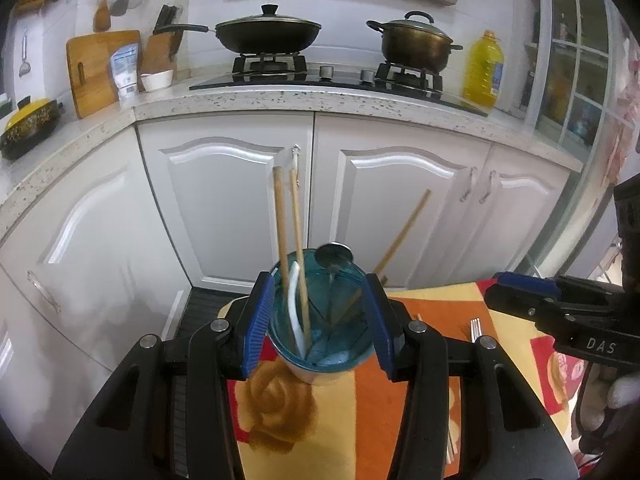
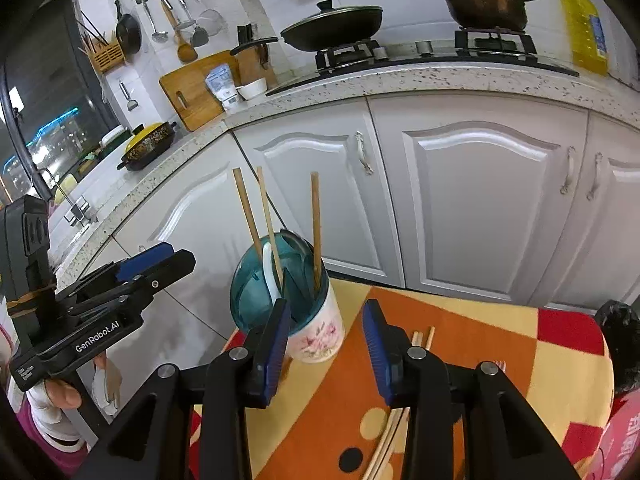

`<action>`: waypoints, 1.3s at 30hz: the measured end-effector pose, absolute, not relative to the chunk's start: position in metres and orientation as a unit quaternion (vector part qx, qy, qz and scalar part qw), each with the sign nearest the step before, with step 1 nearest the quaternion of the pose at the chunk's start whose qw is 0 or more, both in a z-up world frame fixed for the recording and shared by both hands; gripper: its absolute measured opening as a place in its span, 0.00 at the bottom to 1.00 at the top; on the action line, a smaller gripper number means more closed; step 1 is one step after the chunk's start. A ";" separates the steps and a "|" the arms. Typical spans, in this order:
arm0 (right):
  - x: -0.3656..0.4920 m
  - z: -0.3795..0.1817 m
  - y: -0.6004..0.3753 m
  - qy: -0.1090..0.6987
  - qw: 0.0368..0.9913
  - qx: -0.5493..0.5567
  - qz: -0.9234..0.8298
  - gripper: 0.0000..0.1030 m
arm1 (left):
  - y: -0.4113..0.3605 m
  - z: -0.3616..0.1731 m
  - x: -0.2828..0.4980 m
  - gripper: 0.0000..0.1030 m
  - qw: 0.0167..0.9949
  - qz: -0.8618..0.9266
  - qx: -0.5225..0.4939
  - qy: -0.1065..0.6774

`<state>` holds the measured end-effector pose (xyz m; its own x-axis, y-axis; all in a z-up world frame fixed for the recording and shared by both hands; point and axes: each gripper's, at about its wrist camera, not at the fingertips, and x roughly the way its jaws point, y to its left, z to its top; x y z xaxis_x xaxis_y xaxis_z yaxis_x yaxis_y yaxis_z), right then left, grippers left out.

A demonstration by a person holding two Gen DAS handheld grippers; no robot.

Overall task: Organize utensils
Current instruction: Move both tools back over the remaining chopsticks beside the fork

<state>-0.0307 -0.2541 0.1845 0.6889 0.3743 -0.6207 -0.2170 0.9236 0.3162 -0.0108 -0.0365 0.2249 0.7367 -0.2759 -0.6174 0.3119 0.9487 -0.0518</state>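
Holder cup [image 1: 320, 320] is seen at table [image 1: 420, 360] edge, standing upright between left gripper [image 1: 318, 326] fingers; pads flank its rim closely, but contact can't be told. Chopsticks [image 1: 288, 240], spoon and white utensil already stand inside. Loose chopsticks [image 2: 394, 432] lie on cloth just ahead of and below right gripper [image 2: 326, 346], long axis roughly along its pointing line; fork [image 2: 498, 366] further right. Right fingers partly open, nothing held. Both grippers pitched down. Right judged nearer for next pick.
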 end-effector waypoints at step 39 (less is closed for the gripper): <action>-0.065 0.067 -0.294 0.461 0.875 0.110 0.097 0.29 | -0.072 0.163 -0.050 0.43 0.901 -0.182 0.034 0.393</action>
